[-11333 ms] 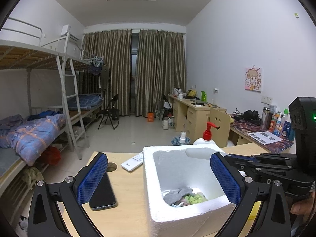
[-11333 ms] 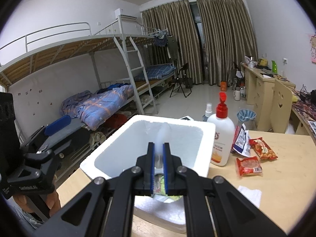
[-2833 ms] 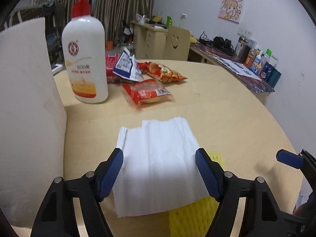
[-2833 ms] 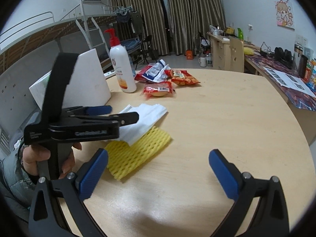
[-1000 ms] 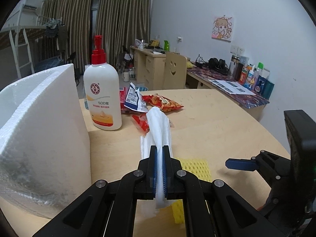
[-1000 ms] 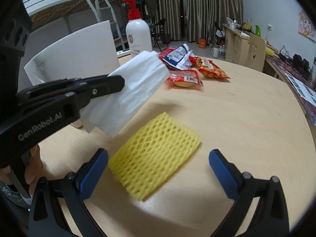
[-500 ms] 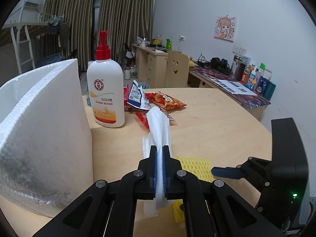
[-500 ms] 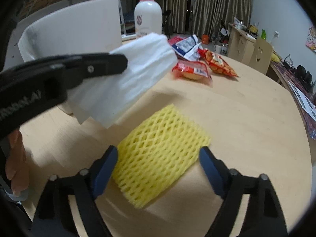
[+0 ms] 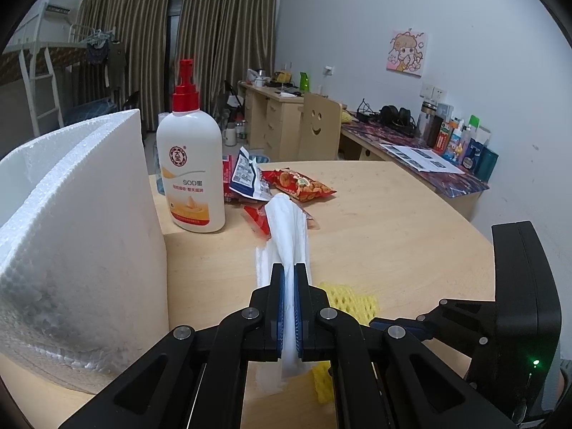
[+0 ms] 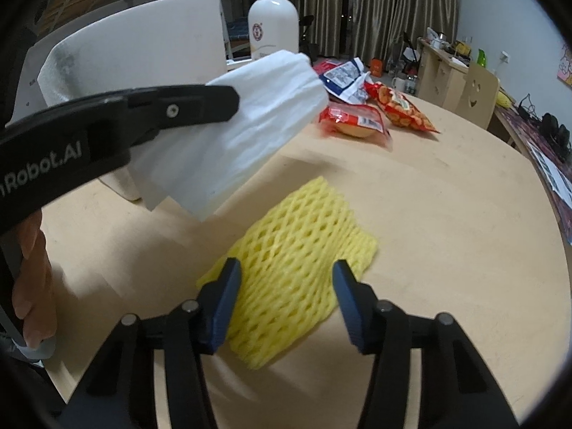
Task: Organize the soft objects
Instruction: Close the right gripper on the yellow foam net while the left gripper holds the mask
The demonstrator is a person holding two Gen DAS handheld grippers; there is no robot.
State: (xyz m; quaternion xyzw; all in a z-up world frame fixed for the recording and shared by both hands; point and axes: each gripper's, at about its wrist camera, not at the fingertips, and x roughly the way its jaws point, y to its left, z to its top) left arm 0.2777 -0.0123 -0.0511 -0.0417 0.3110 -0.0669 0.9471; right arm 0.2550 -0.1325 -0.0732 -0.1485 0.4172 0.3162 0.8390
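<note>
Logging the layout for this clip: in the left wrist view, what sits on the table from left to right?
Foam box → lotion bottle → blue-and-white wrapper → orange snack bag.

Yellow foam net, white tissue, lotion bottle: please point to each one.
yellow foam net (image 10: 304, 250), right wrist view, middle of mesh
white tissue (image 10: 250, 136), right wrist view, middle fold
lotion bottle (image 9: 191, 171), left wrist view, label

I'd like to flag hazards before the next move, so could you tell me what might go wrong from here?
1. The right gripper is open astride the yellow foam net, which lies flat on the table; its fingers may close without catching it.
2. The white tissue hangs loosely from the left gripper and could snag on the foam box rim.
</note>
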